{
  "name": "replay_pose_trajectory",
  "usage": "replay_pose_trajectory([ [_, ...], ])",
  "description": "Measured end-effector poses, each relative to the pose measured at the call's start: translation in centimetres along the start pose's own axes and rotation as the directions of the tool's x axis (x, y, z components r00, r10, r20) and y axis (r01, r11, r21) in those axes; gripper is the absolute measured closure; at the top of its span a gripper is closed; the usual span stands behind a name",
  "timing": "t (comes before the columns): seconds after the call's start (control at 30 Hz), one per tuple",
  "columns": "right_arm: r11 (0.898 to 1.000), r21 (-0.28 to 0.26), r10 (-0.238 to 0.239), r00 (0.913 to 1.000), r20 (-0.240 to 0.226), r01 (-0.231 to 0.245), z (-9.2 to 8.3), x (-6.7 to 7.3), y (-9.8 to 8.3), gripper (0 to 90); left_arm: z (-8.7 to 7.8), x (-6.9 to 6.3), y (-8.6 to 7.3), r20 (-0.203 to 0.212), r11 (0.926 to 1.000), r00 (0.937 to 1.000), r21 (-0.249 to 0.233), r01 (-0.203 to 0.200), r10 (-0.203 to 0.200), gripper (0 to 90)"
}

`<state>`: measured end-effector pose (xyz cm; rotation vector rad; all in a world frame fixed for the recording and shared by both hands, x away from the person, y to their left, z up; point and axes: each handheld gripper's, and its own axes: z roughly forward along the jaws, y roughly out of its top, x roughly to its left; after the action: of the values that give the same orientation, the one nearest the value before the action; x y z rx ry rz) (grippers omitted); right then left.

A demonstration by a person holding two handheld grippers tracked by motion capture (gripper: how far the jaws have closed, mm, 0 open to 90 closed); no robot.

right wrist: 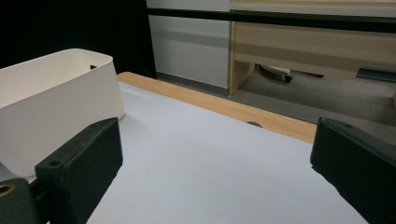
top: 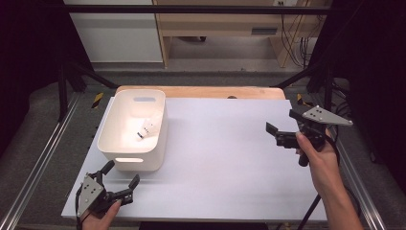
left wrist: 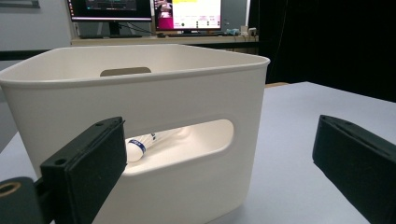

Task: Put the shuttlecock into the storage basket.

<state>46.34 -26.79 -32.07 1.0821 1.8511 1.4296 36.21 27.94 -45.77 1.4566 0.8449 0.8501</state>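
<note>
Shuttlecock lies on the floor of the white bin, which stands on the bench toward its left edge, with one short wall facing the near edge. In the high view the shuttlecock rests right of the bin's middle, close to the right-hand long wall, its dark-banded cork end turned toward the near-left and its feathers fanning toward the far-right, so its long axis runs slantwise across the bin. In the left gripper view the same banded cork shows through the handle slot in the near short wall.

The left tongs sit at the near-left corner of the bench, just in front of that short wall, jaws apart and holding nothing. They point at the bin, so the shuttlecock lies ahead of them and slightly right, behind the wall. The right tongs are held near the right edge, also apart and empty, aimed leftward across bare bench; the bin appears at the left of the right gripper view, well apart from them.

The left hand is clearly the nearer. As I judge it, a pick would have to go over the rim and down, with the jaws turned across the slanted axis.
</note>
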Motion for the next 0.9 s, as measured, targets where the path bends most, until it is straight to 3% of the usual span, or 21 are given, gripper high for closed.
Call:
replay_pose_trajectory([
  [0.4, 1.000, 0.006, -0.015, 0.9997, 0.017, 0.015, -1.4, -0.1, -1.3, 2.4, -0.2, 0.2, 0.0, -0.005, 1.0000, 1.0000, -0.002, 0.005, -0.005, 3.1],
  [0.9, 1.000, 0.010, 0.007, 0.9991, 0.041, -0.007, -2.8, -0.1, -4.2, 2.6, -0.2, 0.2, 0.0, 0.003, 1.0000, 1.0000, -0.004, 0.004, -0.004, 2.0],
])
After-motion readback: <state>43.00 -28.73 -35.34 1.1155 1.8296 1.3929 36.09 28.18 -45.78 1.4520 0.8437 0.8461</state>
